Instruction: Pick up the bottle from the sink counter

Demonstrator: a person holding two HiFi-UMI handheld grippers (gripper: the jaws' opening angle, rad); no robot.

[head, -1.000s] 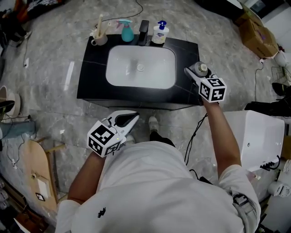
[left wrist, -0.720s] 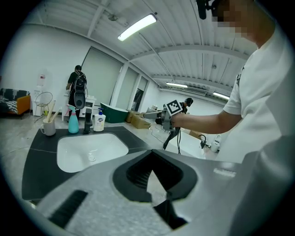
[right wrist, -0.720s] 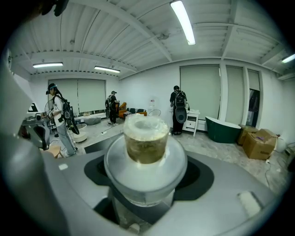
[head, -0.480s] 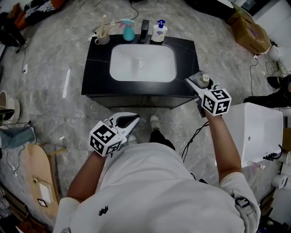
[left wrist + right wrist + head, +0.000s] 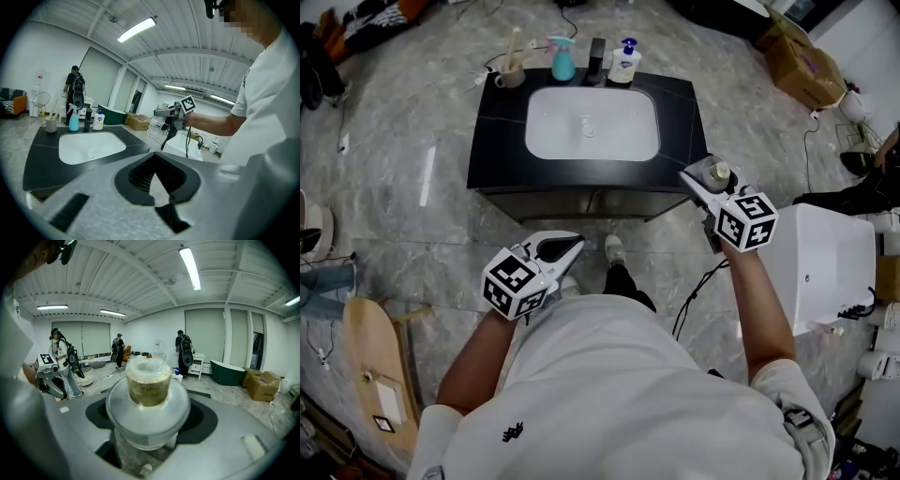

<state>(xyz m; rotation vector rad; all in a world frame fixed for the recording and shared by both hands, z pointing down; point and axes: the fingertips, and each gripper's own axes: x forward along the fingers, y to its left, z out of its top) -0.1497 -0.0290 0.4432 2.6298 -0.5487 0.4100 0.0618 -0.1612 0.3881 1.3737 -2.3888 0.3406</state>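
The bottle (image 5: 715, 172), clear with a yellowish neck, is off the counter and held upright in my right gripper (image 5: 705, 178), just past the front right corner of the black sink counter (image 5: 492, 159). The right gripper view shows the bottle (image 5: 147, 385) filling the space between the jaws, and the right gripper (image 5: 147, 427) is shut on its body. My left gripper (image 5: 572, 244) hangs low in front of the counter, shut and holding nothing. In its own view the left gripper (image 5: 157, 185) points toward the white basin (image 5: 89, 146).
At the back of the counter stand a cup with brushes (image 5: 510, 73), a teal spray bottle (image 5: 562, 61), a black faucet (image 5: 597, 58) and a soap dispenser (image 5: 625, 64). A white unit (image 5: 820, 272) stands to the right, with cables on the floor.
The right gripper has carried the bottle from the counter's right edge back toward me, to beyond the front right corner. The left gripper has stayed where it was.
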